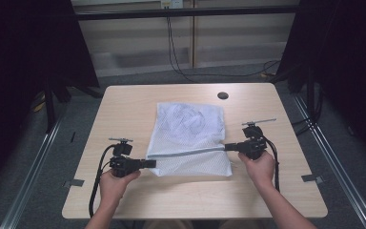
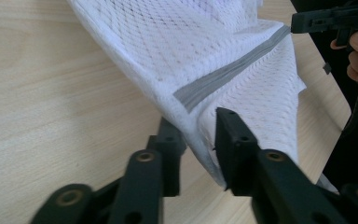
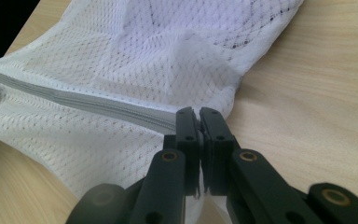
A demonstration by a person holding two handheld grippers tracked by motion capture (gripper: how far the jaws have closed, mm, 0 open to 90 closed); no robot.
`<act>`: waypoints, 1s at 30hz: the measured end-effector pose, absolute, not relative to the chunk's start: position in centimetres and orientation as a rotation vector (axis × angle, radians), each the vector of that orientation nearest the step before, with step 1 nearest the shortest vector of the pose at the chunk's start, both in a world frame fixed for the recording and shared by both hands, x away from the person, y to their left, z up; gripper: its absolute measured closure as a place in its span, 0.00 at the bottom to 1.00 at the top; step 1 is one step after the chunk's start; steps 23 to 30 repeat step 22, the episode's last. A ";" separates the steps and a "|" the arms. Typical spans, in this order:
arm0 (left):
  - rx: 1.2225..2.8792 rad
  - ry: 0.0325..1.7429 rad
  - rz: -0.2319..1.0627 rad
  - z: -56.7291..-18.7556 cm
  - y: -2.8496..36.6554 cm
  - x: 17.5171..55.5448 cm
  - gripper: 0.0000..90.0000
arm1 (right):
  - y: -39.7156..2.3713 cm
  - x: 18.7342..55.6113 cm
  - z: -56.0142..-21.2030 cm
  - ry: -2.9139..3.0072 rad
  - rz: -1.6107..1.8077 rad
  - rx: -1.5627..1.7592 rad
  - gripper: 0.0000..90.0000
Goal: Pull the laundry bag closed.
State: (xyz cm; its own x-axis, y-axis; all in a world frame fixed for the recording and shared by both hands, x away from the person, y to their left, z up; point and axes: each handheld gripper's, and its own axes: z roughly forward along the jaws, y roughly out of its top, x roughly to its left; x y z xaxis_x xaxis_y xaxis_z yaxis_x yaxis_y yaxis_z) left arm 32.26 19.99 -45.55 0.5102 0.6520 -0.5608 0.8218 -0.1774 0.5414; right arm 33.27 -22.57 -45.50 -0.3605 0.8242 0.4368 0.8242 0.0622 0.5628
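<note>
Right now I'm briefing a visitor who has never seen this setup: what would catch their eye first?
A white mesh bag lies mid-table, its grey zipper strip stretched between two hand-held grippers. The right gripper is clamped on the strip's right end, while the left gripper has its jaws parted around the bag's left corner. Beyond the bag, a dark round hole marks the wooden table.

Even overhead light, dark surroundings, near jaws softly blurred

Lab recording bay, black curtains (image 1: 24,43), metal frame rail (image 1: 186,13), bare table (image 1: 133,100), wall cables (image 1: 174,52)
</note>
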 end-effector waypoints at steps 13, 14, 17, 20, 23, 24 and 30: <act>1.842 1.185 -0.099 -45.0 21.2 32.4 0.35 | -23.4 33.1 -45.2 -2.294 -1.261 -1.785 0.82; 1.852 1.173 -0.079 -44.9 21.3 32.4 0.33 | -23.4 33.0 -45.1 -2.299 -1.274 -1.798 0.75; 1.855 1.133 -0.022 -45.0 21.1 32.3 0.24 | -23.5 32.9 -44.8 -2.324 -1.289 -1.813 0.55; 1.857 1.130 -0.007 -45.1 21.1 32.4 0.20 | -23.7 32.7 -44.6 -2.351 -1.297 -1.817 0.44; 1.857 1.130 0.001 -45.1 21.2 32.5 0.17 | -23.9 32.5 -44.4 -2.376 -1.305 -1.817 0.36; 1.857 1.130 0.001 -45.1 21.2 32.5 0.17 | -23.9 32.5 -44.4 -2.376 -1.305 -1.817 0.36; 1.857 1.130 0.001 -45.1 21.2 32.5 0.17 | -23.9 32.5 -44.4 -2.376 -1.305 -1.817 0.36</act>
